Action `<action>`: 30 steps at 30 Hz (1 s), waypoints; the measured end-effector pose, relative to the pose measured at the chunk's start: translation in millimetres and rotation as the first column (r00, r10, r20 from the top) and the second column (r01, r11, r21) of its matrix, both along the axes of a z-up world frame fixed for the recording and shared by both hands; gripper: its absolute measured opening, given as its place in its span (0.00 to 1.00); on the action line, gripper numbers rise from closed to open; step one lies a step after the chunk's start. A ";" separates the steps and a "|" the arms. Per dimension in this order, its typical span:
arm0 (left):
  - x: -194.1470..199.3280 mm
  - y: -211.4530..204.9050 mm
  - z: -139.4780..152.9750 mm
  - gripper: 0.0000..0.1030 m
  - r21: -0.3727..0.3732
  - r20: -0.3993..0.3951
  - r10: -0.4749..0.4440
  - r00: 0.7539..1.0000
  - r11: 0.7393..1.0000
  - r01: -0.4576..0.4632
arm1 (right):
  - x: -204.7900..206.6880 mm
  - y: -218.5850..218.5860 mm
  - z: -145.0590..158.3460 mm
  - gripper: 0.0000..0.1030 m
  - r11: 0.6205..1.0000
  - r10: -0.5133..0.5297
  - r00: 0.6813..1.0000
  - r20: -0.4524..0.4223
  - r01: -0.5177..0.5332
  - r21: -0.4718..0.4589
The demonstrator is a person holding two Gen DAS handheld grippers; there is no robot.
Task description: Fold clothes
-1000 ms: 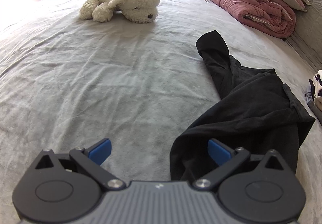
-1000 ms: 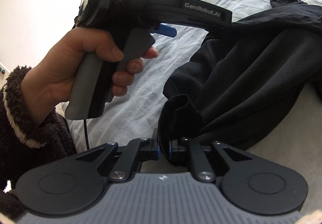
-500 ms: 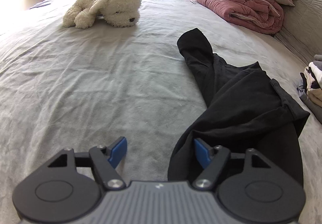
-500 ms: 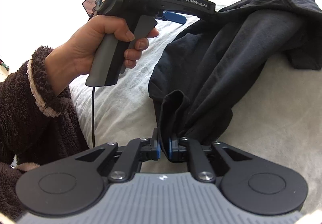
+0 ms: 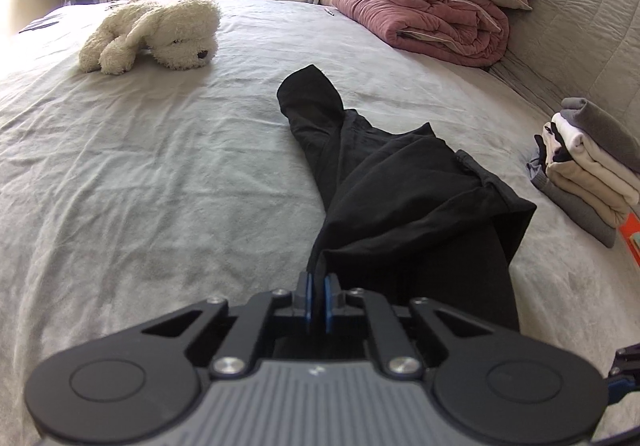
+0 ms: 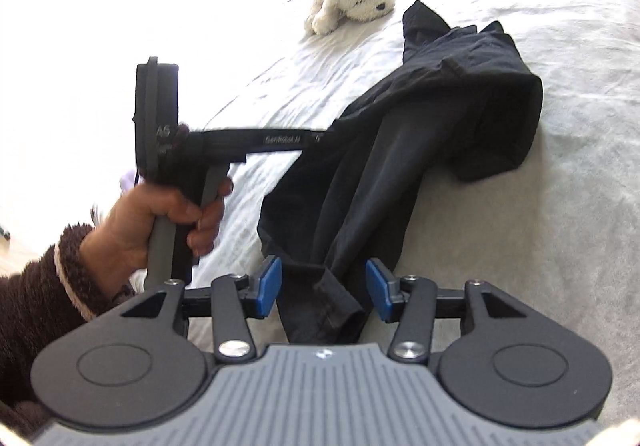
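black garment lies bunched on the bed. left gripper clenched on its near edge; right gripper spread wide around the cuff. close right before lifting, keep tension even.

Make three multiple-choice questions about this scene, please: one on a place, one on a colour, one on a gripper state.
1. Where is the plush dog?
A. on the bed, beyond the garment
B. on the folded stack
C. on the floor

2. What colour is the garment?
A. white
B. black
C. pink

3. How is the right gripper?
A. shut on the garment
B. out of view
C. open, garment end between its fingers

Answers:
1 A: it lies on the bed past the garment.
2 B: the cloth is plainly black.
3 C: its blue pads stand wide apart; the left gripper is the one shut on the garment.
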State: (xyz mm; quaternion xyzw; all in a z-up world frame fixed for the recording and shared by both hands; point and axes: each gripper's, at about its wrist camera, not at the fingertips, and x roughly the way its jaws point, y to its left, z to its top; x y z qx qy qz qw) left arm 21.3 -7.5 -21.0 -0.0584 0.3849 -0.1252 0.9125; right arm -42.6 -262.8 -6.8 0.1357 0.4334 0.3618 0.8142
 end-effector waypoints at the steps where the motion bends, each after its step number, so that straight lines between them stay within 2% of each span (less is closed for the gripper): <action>1: -2.9 0.5 2.6 0.05 -0.024 0.001 -0.009 1.000 1.000 0.009 | 4.7 -1.6 1.3 0.50 0.999 -0.027 1.000 -0.006 0.027 0.031; 4: -11.8 0.7 7.2 0.05 -0.112 -0.001 -0.054 0.999 0.992 0.053 | 23.9 -11.2 1.7 0.51 0.983 -0.118 0.991 -0.060 0.125 0.135; 7: -18.2 -3.6 7.6 0.05 -0.183 -0.007 -0.109 0.994 0.978 0.105 | 44.0 -16.5 -3.6 0.51 0.944 -0.200 0.968 -0.154 0.233 0.233; 10: -21.2 -11.6 6.0 0.05 -0.252 -0.026 -0.168 0.985 0.955 0.156 | 62.6 -22.2 -8.9 0.50 0.895 -0.245 0.937 -0.250 0.318 0.314; 13: -22.0 -18.0 4.7 0.05 -0.322 -0.039 -0.225 0.973 0.925 0.201 | 75.6 -21.8 -19.0 0.50 0.861 -0.275 0.908 -0.317 0.380 0.339; 14: -22.5 -19.9 5.3 0.05 -0.330 -0.035 -0.238 0.971 0.919 0.214 | 77.2 -21.2 -19.9 0.50 0.860 -0.291 0.902 -0.320 0.393 0.325; 16: -23.5 -23.8 6.5 0.05 -0.344 -0.026 -0.263 0.964 0.908 0.239 | 80.2 -20.0 -21.6 0.39 0.860 -0.321 0.890 -0.324 0.417 0.295; 17: -23.5 -24.5 7.0 0.05 -0.339 -0.022 -0.268 0.963 0.908 0.245 | 79.0 -21.3 -20.1 0.23 0.861 -0.330 0.890 -0.316 0.421 0.287; 18: -23.5 -25.2 7.5 0.05 -0.334 -0.018 -0.271 0.962 0.909 0.250 | 77.7 -22.6 -18.6 0.14 0.862 -0.338 0.889 -0.308 0.424 0.278; 20: -23.2 -24.9 8.3 0.06 -0.336 -0.013 -0.276 0.961 0.907 0.256 | 75.1 -25.3 -15.6 0.10 0.864 -0.354 0.889 -0.292 0.430 0.262; 23: -22.7 -20.5 9.8 0.23 -0.358 -0.010 -0.275 0.961 0.899 0.254 | 65.7 -34.8 -9.2 0.09 0.863 -0.396 0.886 -0.243 0.449 0.230; 24: -22.5 -18.9 10.9 0.31 -0.357 -0.006 -0.271 0.963 0.900 0.251 | 61.5 -39.0 -6.8 0.09 0.862 -0.412 0.884 -0.221 0.457 0.219; 30: -17.1 -7.3 13.7 0.44 -0.342 0.000 -0.213 0.977 0.918 0.200 | 49.7 -83.6 -7.1 0.08 0.806 -0.536 0.825 -0.178 0.563 0.184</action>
